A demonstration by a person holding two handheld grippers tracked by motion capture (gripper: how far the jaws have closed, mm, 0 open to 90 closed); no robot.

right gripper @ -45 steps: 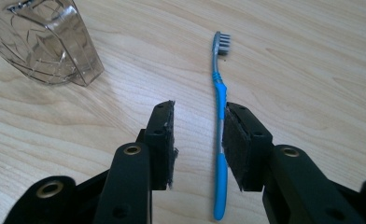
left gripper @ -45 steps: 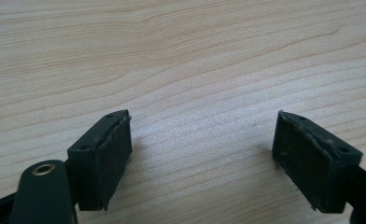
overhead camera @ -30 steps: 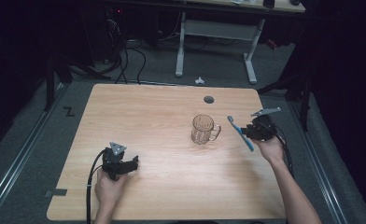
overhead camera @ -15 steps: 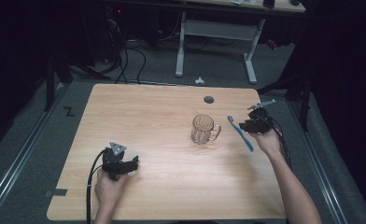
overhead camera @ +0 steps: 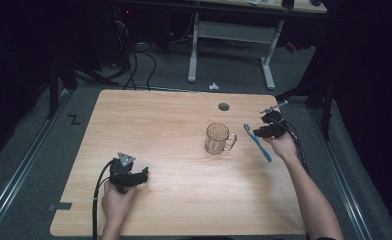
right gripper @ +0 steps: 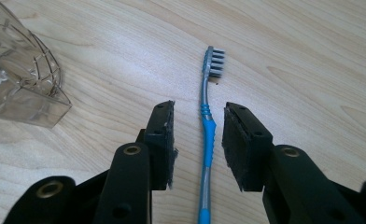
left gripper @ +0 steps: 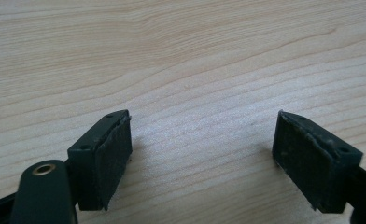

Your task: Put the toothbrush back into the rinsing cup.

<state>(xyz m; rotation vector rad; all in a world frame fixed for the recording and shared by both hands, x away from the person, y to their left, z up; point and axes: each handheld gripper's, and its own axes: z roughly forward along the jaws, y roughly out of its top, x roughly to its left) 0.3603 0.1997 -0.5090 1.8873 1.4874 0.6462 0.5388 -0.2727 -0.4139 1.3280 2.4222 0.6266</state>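
A blue and grey toothbrush [overhead camera: 258,143] lies flat on the wooden table [overhead camera: 159,115] at the right, bristle head pointing away from the person. My right gripper [overhead camera: 258,132] is open and low over it. In the right gripper view the jaws straddle the toothbrush [right gripper: 208,135] handle with a gap on each side, and the right gripper [right gripper: 198,112] touches nothing. A clear glass mug [overhead camera: 217,138] stands just left of the brush, and its base and handle [right gripper: 17,84] show at the upper left. My left gripper [overhead camera: 144,175] rests open near the front left, with bare wood between its jaws [left gripper: 202,126].
A round cable hole [overhead camera: 223,106] sits in the table's far side. Beyond the table stand a white desk frame [overhead camera: 229,30] and floor cables [overhead camera: 134,55]. A small white object [overhead camera: 213,86] lies on the floor behind the far edge.
My right gripper has shifted a little left and farther from the person, ending with its jaws around the toothbrush handle. The toothbrush, the mug and the left gripper have stayed put.
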